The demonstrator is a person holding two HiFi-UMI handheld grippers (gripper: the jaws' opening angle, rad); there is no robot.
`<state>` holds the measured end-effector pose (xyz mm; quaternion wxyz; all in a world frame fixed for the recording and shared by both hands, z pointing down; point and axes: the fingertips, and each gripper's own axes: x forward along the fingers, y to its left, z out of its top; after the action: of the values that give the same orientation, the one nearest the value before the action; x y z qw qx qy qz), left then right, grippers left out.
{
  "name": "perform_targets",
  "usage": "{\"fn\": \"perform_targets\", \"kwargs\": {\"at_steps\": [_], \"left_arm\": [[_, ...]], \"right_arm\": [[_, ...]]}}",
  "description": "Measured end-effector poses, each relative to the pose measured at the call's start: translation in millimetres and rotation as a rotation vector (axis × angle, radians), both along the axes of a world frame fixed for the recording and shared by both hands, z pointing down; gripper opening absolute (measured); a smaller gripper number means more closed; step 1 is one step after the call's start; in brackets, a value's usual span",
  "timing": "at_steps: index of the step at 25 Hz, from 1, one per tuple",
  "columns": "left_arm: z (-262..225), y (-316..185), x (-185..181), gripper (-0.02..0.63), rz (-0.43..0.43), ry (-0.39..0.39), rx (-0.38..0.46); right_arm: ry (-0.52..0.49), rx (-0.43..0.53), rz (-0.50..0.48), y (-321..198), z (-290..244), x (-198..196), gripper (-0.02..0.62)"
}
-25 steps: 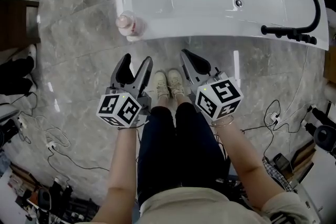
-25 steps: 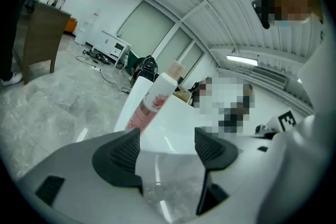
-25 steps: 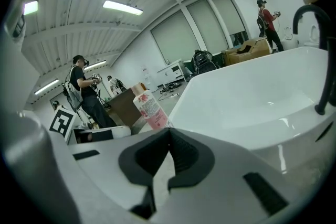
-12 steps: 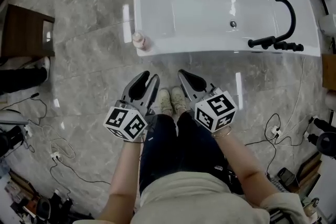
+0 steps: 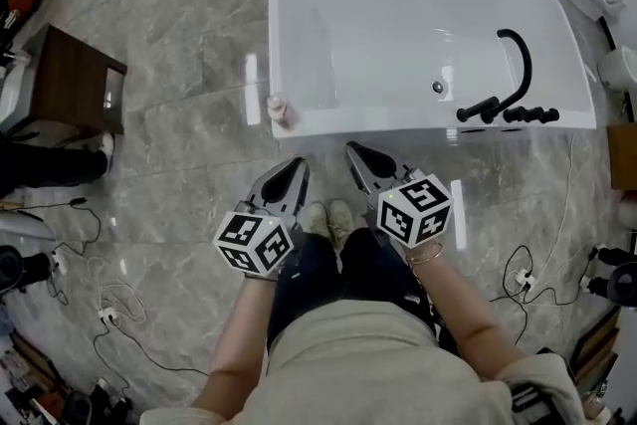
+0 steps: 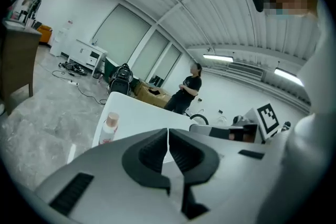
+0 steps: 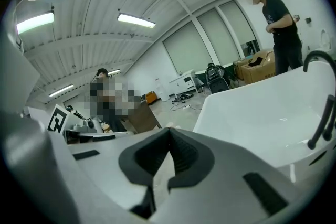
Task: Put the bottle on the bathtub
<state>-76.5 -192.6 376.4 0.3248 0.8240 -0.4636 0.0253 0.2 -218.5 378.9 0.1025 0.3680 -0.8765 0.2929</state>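
A small pale bottle (image 5: 278, 108) with a pinkish cap stands upright on the near left corner rim of the white bathtub (image 5: 418, 119); it also shows as the bottle (image 6: 108, 127) in the left gripper view. My left gripper (image 5: 297, 166) is shut and empty, held low in front of the tub and apart from the bottle. The right gripper (image 5: 354, 152) is also shut with nothing in it, beside the left one. In each gripper view the jaws meet tip to tip.
A black curved faucet (image 5: 506, 85) sits at the tub's right end, with a drain (image 5: 436, 88) in the basin. A dark wooden cabinet (image 5: 65, 82) stands at the left. Cables (image 5: 105, 294) trail over the grey marble floor. A person in black (image 6: 186, 93) stands beyond the tub.
The head view has pulled back from the tub, so the tub and bottle look smaller and farther away. Both grippers stay shut and low, farther from the bottle.
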Motion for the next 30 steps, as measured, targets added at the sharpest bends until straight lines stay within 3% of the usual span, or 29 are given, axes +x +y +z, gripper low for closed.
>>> {"fn": "perform_targets", "kwargs": {"at_steps": [4, 8, 15, 18, 23, 27, 30], "left_arm": [[-19, -7, -1, 0.012, -0.014, -0.084, -0.004], [-46, -8, 8, 0.012, 0.033, -0.036, 0.058], [-71, -9, 18, 0.014, 0.093, -0.034, 0.106], [-65, -10, 15, 0.012, 0.082, -0.054, 0.077], [-48, -6, 2, 0.012, 0.018, -0.154, -0.005], [-49, -1, 3, 0.012, 0.027, -0.212, 0.016], [-52, -1, 0, 0.012, 0.007, -0.214, 0.021]], "right_arm": [[-0.052, 0.034, -0.033, 5, -30, -8, -0.003], [-0.066, 0.084, -0.043, 9, -56, -18, -0.003], [-0.049, 0.124, -0.086, 14, -74, -27, -0.003], [-0.025, 0.141, -0.093, 13, -77, -28, -0.003], [-0.008, 0.17, -0.113, 19, -81, -35, -0.003], [-0.02, 0.203, -0.121, 14, -95, -43, -0.003], [-0.004, 0.219, -0.109, 10, -96, -42, -0.003]]}}
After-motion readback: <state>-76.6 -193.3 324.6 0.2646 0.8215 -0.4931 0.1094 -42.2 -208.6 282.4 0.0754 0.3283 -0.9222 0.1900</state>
